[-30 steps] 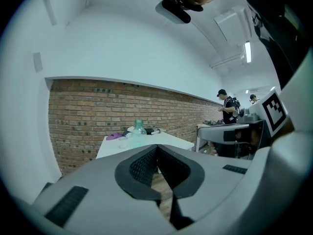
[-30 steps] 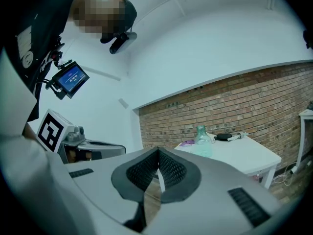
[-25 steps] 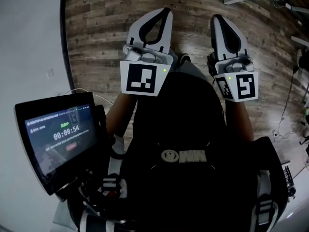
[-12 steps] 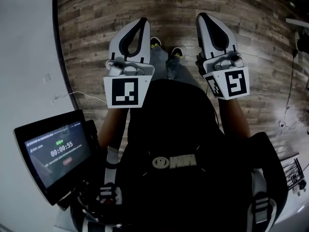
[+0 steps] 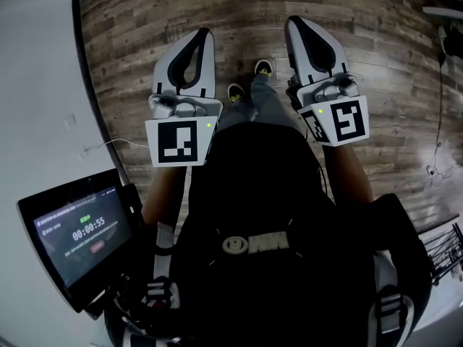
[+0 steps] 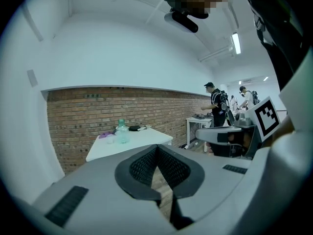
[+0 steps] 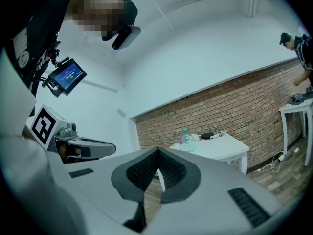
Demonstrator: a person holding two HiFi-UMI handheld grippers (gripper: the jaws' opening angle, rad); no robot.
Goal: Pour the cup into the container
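Both grippers are held out in front of the person's chest, over the wooden floor. My left gripper (image 5: 200,35) is shut with nothing in it, its pads meeting at the tip (image 6: 157,147). Beside it, my right gripper (image 5: 296,22) is also shut and empty (image 7: 158,151). Far ahead stands a white table (image 6: 142,142) by a brick wall. On it are a clear greenish container (image 6: 122,130) (image 7: 185,135) and a small pale cup-like thing (image 6: 110,139), too small to make out. Both grippers are far from that table.
A screen with a running timer (image 5: 76,236) hangs at the person's lower left. The person's shoes (image 5: 262,68) show on the floor. Other people stand at a second white table (image 6: 205,124) to the right. Cables (image 5: 436,168) lie on the floor at right.
In the head view both grippers have drifted left and a little lower, still shut. The person's shoes and legs have come into sight between them, and the timer screen has slid toward the lower left.
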